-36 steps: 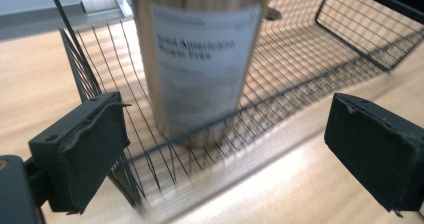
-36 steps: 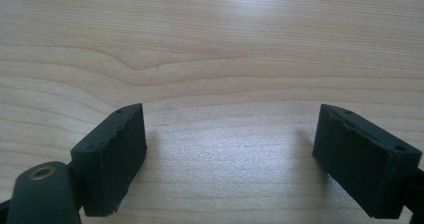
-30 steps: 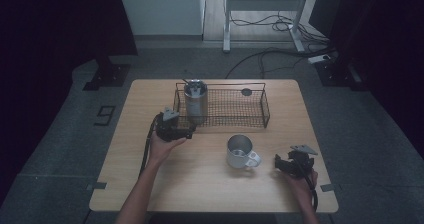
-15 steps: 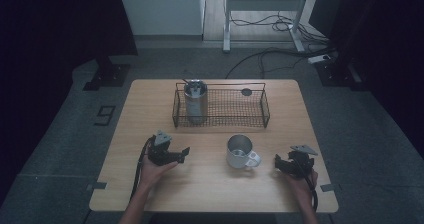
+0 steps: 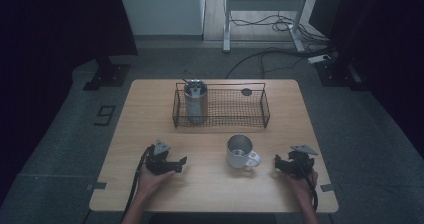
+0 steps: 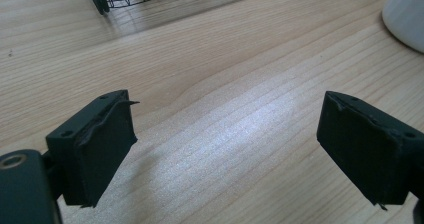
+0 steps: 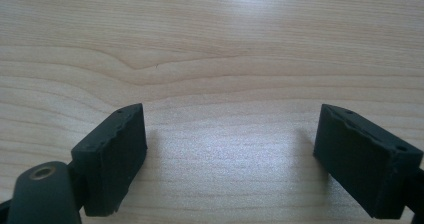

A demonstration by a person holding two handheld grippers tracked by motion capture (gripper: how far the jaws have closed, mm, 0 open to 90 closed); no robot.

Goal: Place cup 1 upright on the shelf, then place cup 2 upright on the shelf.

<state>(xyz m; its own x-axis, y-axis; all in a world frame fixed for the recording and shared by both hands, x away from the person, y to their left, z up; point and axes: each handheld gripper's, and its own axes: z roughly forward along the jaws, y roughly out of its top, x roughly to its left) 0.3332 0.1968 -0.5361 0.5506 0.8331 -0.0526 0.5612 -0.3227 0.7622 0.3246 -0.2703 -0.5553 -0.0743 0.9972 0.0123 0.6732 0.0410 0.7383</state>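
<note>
Hands point(image 5: 150, 180) low, tongs point(image 5: 176, 165) on table point(image 5: 210, 194).

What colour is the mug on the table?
The mug is white outside, silvery inside; the high view shows it best.

From my side of the table I read just one sign: a dark figure 9 point(image 5: 105, 116) marked on the grey floor point(image 5: 60, 149) just off the table's left edge. I find no lettering, label or brand that I can read on anything else in front of me
</note>
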